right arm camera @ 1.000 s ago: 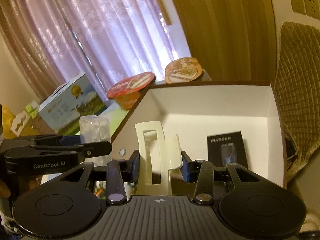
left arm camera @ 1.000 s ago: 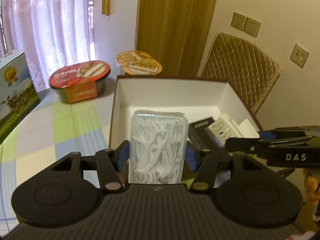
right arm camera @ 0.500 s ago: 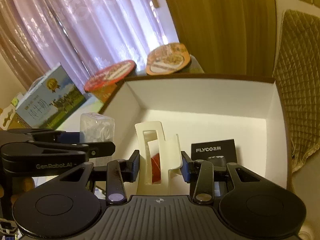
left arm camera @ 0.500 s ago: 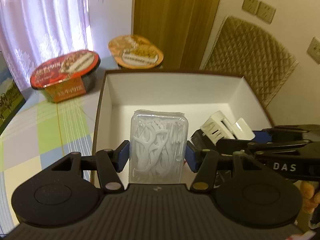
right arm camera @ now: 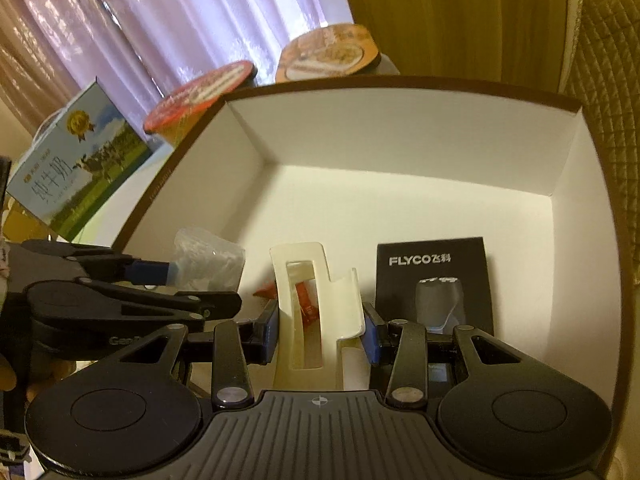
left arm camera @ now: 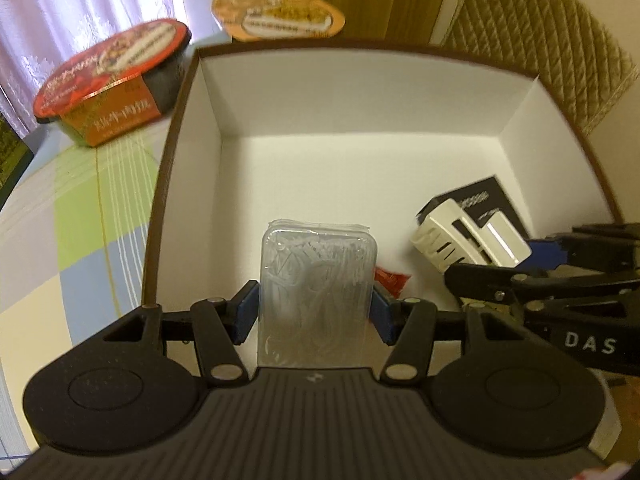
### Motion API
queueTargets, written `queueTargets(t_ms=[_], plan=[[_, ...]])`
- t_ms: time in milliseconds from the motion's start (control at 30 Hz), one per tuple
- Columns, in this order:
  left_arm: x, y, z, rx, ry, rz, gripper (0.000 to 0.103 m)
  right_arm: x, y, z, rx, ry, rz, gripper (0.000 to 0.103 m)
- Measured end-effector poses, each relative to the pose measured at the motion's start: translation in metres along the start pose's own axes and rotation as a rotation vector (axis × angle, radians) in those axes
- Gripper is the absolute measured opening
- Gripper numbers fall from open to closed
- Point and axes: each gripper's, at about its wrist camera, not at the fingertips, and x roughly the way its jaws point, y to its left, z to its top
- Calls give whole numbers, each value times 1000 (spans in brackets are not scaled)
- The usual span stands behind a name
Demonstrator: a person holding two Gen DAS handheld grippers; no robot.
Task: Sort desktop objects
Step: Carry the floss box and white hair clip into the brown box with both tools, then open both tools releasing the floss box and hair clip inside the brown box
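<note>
Checked tablecloth (left arm camera: 80,216) (lilac curtains (right arm camera: 180,20) behind)

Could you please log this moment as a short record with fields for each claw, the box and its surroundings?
left claw: shut on clear floss pick case, held over the box
right claw: shut on cream hair clip, also over the box
box: open, white inside, brown rim
already in box: black FLYCO carton; small red packet
outside box: two instant noodle bowls, milk carton
</note>
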Motion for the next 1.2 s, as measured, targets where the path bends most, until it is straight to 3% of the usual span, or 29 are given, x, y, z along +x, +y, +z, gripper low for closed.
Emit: queueTargets(t_ms=[167,700,833,967,1133,1200], plan=[[14,0,-2,15,47,12,54,6,-2,0,0,21,-4,38],[8,2,-4,26,34,-14,52,14,3,-2,-43,50,-7,41],[7,3,-4,29,34,-24,53,11,2,-4,-58,47,-10,62],[4,3,-5,38,34,-37,56,5,1,-4,-80,42,-19,71],[3,-1,-6,51,31,-39,63,-3,4,-7,-127,47,-70,96],[2,-3,-6,50,31,-45,68,-5,4,-8,-139,46,-98,99]])
